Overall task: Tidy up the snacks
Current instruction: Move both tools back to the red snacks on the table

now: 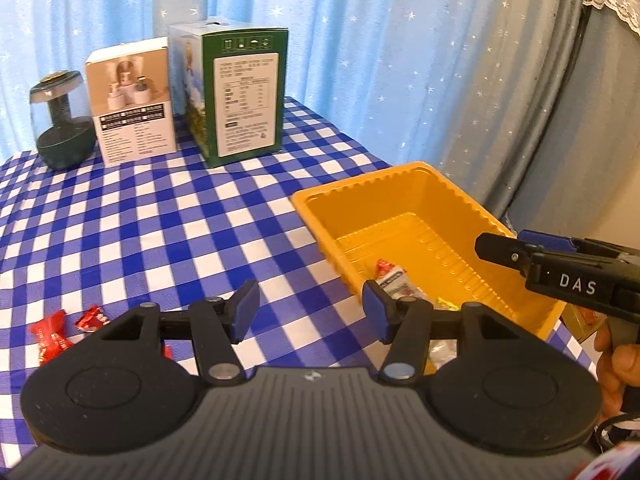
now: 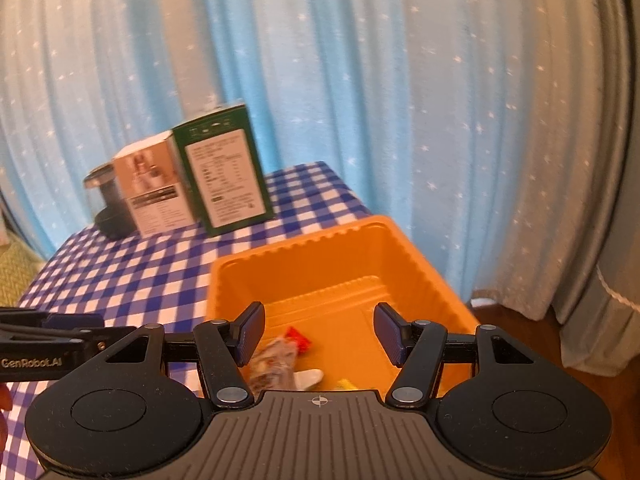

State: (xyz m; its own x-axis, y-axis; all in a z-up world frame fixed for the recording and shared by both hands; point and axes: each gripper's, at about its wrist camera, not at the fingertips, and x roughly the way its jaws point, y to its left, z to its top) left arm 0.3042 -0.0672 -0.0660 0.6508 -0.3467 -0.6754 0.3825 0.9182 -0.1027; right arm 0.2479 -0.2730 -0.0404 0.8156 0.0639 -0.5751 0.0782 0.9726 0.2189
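your left tongs (image 1: 310,312) are standing apart with nothing between the blue pads – they are hovering over the blue-and-white checked cloth covering the surface (image 1: 168,216), just beside the near left corner of the orange plastic tray (image 1: 400,192). your right tongs (image 2: 319,334) are also standing apart and holding nothing, and they are pointing down into that same orange plastic tray (image 2: 320,264), above its near end.

the snacks are lying in two places. inside the tray, a red-and-white wrapped snack (image 1: 390,278) is resting on the floor of it, with a clear crinkly packet (image 2: 276,360), a small red wrapper (image 2: 298,336) and a yellow-wrapped piece (image 1: 448,304) close by at the near end. out on the cloth to the left, two red wrapped candies (image 1: 68,328) are lying well apart from the tray, near the left tongs' body.

at the far edge of the surface, a green printed carton (image 1: 240,96), a white-and-tan product box (image 1: 132,100) and a dark round jar with a clear dome (image 1: 64,120) are standing upright in a row – in front of a blue star-patterned curtain (image 1: 360,40). your hand (image 1: 618,364) is gripping the right tool's handle at the right edge of the left view.
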